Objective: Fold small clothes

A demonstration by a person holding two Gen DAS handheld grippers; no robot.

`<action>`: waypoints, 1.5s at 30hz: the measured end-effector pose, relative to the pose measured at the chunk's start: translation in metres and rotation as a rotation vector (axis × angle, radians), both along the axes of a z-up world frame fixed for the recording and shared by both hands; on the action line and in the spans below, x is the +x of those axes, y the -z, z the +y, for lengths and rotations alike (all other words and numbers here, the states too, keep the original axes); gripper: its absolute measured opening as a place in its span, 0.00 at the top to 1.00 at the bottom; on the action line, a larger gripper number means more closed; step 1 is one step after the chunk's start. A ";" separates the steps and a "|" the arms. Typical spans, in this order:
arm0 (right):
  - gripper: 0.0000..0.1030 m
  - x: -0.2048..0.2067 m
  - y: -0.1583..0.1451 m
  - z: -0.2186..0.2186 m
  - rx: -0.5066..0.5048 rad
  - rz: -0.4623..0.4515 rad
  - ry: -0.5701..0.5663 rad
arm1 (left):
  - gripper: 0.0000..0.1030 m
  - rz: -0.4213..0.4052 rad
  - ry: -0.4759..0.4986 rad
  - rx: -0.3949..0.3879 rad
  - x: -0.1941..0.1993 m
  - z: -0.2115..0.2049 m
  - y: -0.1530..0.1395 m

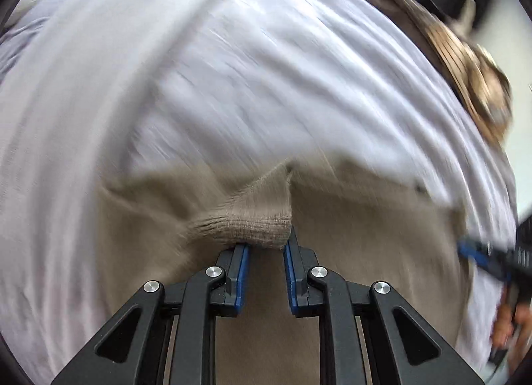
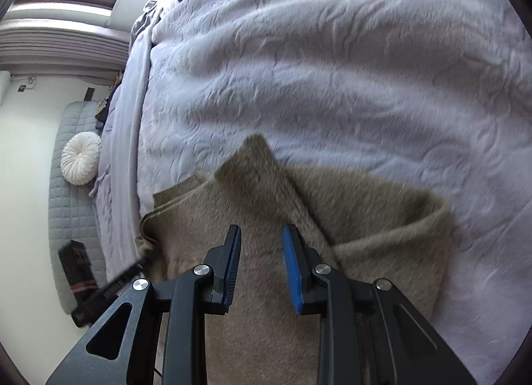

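L gripper (image 1: 266, 245) points steeply down, its blue-padded fingertips pinched on a bunched ribbed edge of the tan knit garment (image 1: 246, 215). R gripper (image 2: 261, 235) angles down over the same knit w/ a gap between its fingers and nothing in it. A hand (image 1: 508, 325) shows at right edge of L view.
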State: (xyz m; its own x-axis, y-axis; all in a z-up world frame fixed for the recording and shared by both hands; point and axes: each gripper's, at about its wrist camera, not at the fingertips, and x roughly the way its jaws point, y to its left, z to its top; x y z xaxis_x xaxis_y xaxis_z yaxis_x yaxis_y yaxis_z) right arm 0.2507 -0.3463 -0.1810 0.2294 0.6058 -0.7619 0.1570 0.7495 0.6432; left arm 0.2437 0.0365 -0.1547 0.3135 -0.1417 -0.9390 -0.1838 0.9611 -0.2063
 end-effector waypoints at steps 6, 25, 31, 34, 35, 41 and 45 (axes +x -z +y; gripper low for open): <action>0.72 -0.005 -0.014 -0.012 -0.048 -0.003 0.027 | 0.81 -0.008 -0.130 0.086 0.002 0.052 -0.012; 0.49 -0.186 -0.010 0.122 0.224 0.136 -0.012 | 0.11 0.093 0.087 -0.093 -0.152 0.098 -0.005; 0.49 -0.237 0.032 0.150 0.269 0.214 0.227 | 0.47 0.193 0.161 -0.197 -0.161 0.101 0.026; 0.49 -0.243 0.040 0.143 0.301 0.182 0.389 | 0.86 0.229 0.166 -0.240 -0.161 0.103 0.036; 0.57 -0.240 0.042 0.140 0.320 0.179 0.430 | 0.91 0.226 0.172 -0.240 -0.161 0.102 0.034; 0.93 -0.214 0.005 0.139 0.219 0.093 0.318 | 0.91 0.158 0.250 -0.213 -0.179 0.102 0.006; 0.93 -0.225 0.014 0.147 0.103 0.139 0.234 | 0.91 0.236 0.236 -0.176 -0.199 0.106 0.044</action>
State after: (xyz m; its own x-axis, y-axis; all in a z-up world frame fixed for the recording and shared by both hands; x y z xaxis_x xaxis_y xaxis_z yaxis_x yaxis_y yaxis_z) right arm 0.0258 -0.1994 -0.1950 0.2693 0.6247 -0.7330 0.4098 0.6144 0.6742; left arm 0.0450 0.1424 -0.1986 0.0309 -0.3498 -0.9363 -0.0234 0.9362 -0.3506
